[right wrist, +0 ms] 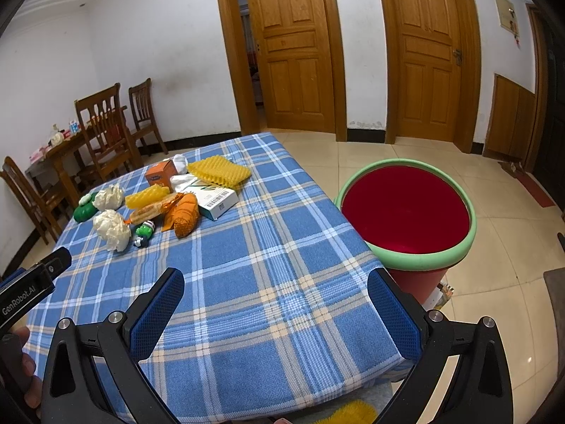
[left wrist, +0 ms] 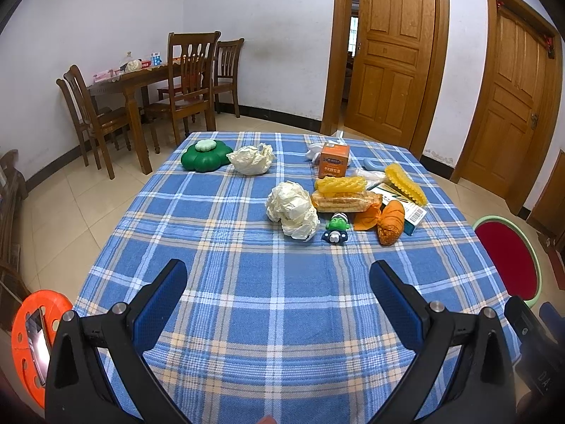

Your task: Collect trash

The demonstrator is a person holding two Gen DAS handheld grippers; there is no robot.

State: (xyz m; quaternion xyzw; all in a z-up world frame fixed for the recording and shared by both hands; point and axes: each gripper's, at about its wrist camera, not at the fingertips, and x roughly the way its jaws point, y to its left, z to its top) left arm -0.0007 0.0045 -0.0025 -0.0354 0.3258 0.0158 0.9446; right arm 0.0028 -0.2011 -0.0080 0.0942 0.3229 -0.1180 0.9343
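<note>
The left gripper [left wrist: 279, 282] is being held spread wide above the near edge of the table [left wrist: 247, 318], nothing being gripped between its blue pads. The right gripper [right wrist: 275, 289] is likewise being held released and empty over the near right corner of the table, just beside a red bin [right wrist: 406, 212] with a green rim that is standing on the floor against the table's right edge. Two crumpled paper balls are being shown on the blue plaid cloth: one [left wrist: 292, 210] is lying near the middle of the table, touching or almost touching a small green toy figure [left wrist: 337, 228], and the other [left wrist: 251, 159] is lying toward the far edge beside a green flower-shaped container [left wrist: 204, 157]. Toward the far right corner a heap is being shown, made up of yellow foam netting [left wrist: 404, 183], a wrapped bread packet [left wrist: 344, 200], an orange net bundle [left wrist: 390, 228], an orange carton [left wrist: 333, 160] and a white box with a barcode [right wrist: 219, 201]. An orange stool [left wrist: 31, 339] is standing on the floor by the near left corner.
</note>
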